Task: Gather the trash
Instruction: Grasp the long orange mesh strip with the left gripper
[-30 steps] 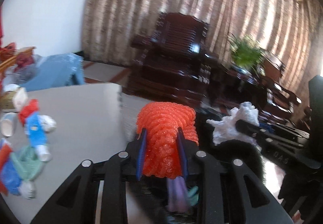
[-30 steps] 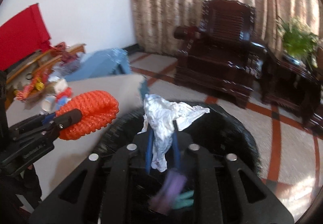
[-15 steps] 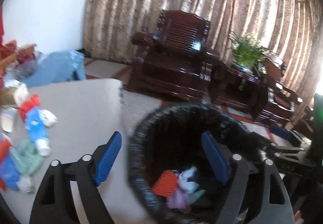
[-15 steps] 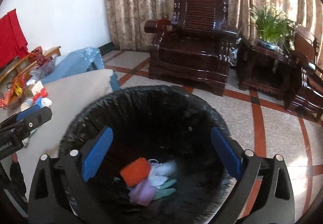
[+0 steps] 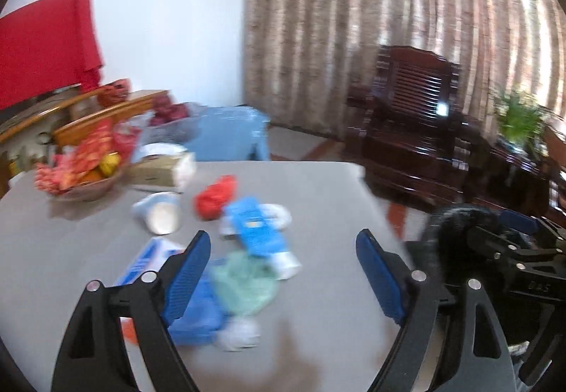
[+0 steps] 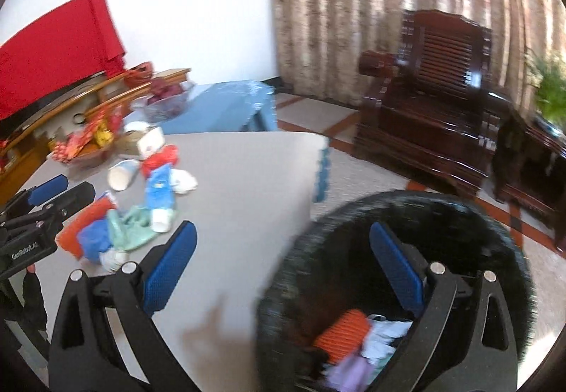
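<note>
My left gripper (image 5: 283, 271) is open and empty above the grey table (image 5: 318, 194), facing a pile of trash: a green bag (image 5: 244, 282), a blue wrapper (image 5: 256, 233), a red wad (image 5: 214, 196) and a paper cup (image 5: 161, 211). My right gripper (image 6: 283, 271) is open and empty over the rim of the black bin (image 6: 389, 211). An orange net (image 6: 341, 330) and white paper (image 6: 383, 335) lie inside the bin. The left gripper also shows in the right wrist view (image 6: 46, 194).
A bowl of snacks (image 5: 83, 169) and a tissue box (image 5: 162, 169) stand at the table's far left. A blue stool (image 5: 233, 134) stands behind the table. A dark wooden armchair (image 6: 435, 102) stands on the tiled floor beyond the bin.
Both grippers opened and dropped the orange net and the white paper into the bin. Both have since swung left toward the table; the left one now faces the trash pile.
</note>
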`<state>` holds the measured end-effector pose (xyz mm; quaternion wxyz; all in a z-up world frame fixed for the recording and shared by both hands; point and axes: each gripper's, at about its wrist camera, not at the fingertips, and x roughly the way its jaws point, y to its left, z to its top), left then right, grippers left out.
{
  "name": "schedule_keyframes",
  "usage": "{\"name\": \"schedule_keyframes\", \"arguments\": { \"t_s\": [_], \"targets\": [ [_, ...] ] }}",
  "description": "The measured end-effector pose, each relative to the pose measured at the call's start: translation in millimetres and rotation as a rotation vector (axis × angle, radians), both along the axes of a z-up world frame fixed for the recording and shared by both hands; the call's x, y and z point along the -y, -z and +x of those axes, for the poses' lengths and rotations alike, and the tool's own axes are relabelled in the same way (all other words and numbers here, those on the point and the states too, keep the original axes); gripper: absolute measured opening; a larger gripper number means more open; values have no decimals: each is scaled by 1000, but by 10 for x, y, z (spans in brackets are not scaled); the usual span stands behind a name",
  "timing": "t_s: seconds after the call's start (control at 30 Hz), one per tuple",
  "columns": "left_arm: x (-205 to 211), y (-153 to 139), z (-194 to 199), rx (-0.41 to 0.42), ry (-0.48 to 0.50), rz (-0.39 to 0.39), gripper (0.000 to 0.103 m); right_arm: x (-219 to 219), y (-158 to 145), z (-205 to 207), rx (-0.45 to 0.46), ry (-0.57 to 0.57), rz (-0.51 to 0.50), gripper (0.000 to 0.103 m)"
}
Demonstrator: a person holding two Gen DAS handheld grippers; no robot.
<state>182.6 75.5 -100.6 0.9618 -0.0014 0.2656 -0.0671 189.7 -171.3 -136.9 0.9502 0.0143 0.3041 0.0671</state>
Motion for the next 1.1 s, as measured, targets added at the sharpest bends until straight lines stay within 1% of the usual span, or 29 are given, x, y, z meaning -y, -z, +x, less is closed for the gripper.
{"name": "schedule_keyframes", "arguments": {
  "t_s": [0.13, 0.27, 0.33, 0.47, 0.63, 0.7, 0.8, 0.87, 0.97, 1.03, 1.1],
  "targets": [
    [-426, 106, 14, -16, -93, 16, 82, -374, 69, 91, -13, -63, -9, 96],
    [-759, 224, 5, -42, -157, 27, 82, -643, 126, 146, -17, -103, -17, 96],
    [-858, 288, -14, -53, -173, 29, 79, -752, 162, 176, -25, -112, -11, 96],
    [-975, 427, -28, -84, -186, 28, 77, -947, 261, 217, -47, -130, -7, 96],
    [-1056, 598, -51, -126, -186, 20, 71, -1289, 390, 239, -76, -199, -19, 95],
    [-1075, 649, -45, -139, -184, 22, 69, -1423, 426, 251, -83, -228, -26, 93],
    [-1112, 734, -29, -162, -179, 17, 66, -1624, 499, 274, -109, -272, -32, 87],
    [-1131, 780, -9, -177, -173, 13, 62, -1722, 549, 281, -128, -295, -37, 82],
    [-1167, 839, 29, -194, -159, -1, 51, -1839, 616, 281, -152, -321, -39, 81],
    [-1186, 874, 60, -208, -148, -14, 36, -1900, 663, 280, -162, -334, -50, 80],
    [-1204, 910, 72, -215, -142, -23, 28, -1958, 718, 295, -180, -345, -62, 79]
  ]
}}
